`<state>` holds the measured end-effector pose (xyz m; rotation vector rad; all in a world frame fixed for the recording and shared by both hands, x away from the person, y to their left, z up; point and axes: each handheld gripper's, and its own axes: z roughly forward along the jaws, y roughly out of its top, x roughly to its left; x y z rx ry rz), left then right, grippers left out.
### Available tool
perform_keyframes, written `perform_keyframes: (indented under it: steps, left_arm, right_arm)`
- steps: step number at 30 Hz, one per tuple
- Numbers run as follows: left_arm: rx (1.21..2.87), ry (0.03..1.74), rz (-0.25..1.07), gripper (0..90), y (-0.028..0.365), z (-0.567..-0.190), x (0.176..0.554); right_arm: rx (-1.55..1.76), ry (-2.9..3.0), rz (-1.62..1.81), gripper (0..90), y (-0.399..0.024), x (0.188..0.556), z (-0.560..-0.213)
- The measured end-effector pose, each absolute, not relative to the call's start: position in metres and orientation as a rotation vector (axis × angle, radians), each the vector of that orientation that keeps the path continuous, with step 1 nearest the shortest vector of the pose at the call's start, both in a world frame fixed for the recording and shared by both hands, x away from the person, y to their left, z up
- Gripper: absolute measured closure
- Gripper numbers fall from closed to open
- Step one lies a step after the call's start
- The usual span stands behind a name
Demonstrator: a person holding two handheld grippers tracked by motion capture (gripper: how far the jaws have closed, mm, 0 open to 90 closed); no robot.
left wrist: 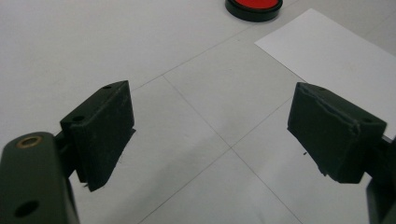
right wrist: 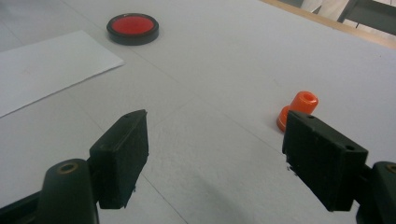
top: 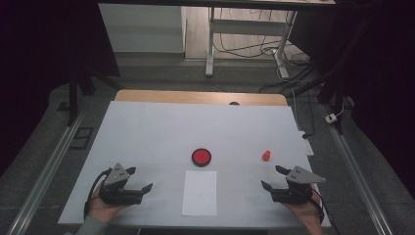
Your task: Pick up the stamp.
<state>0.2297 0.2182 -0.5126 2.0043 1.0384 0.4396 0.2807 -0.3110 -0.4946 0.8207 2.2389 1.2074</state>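
Observation:
A round red disc with a black rim (top: 201, 156) (left wrist: 254, 5) (right wrist: 133, 27) lies near the middle of the white table cover (top: 156, 132). To its right stands a small orange-red plug-shaped piece (top: 266, 155) (right wrist: 299, 107). In front of the disc lies a white sheet of paper (top: 199, 192) (left wrist: 336, 51) (right wrist: 46, 65). My left gripper (top: 140, 178) (left wrist: 212, 121) rests at the front left, open, with bare table between its jaws. At the front right my right gripper (top: 271, 177) (right wrist: 215, 135) is open too, and the orange piece stands just beyond its right jaw.
The table's wooden back edge (top: 200, 97) shows beyond the cover, with a small dark object (top: 234, 103) on it. A white power strip (top: 307, 142) lies at the right edge. Metal rails (top: 49, 161) run along both sides. Desk legs and cables (top: 254, 46) stand behind.

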Motion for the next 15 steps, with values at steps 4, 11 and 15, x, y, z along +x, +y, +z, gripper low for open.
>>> perform_keyframes:
  steps: [4,11,15]
  left_arm:
    - [2.008,1.033,0.444,15.2,0.2176,-0.5124,0.2302]
    - [1.998,1.039,0.46,15.6,0.2199,-0.5118,0.23]
    - [1.997,1.041,0.451,15.8,0.221,-0.5126,0.2307]
  right_arm:
    - [0.822,2.236,1.215,22.5,-0.3116,0.2797,-0.4936]
    - [0.835,2.235,1.222,23.1,-0.3115,0.2801,-0.4938]
    - [0.837,2.237,1.213,23.3,-0.3107,0.28,-0.4938]
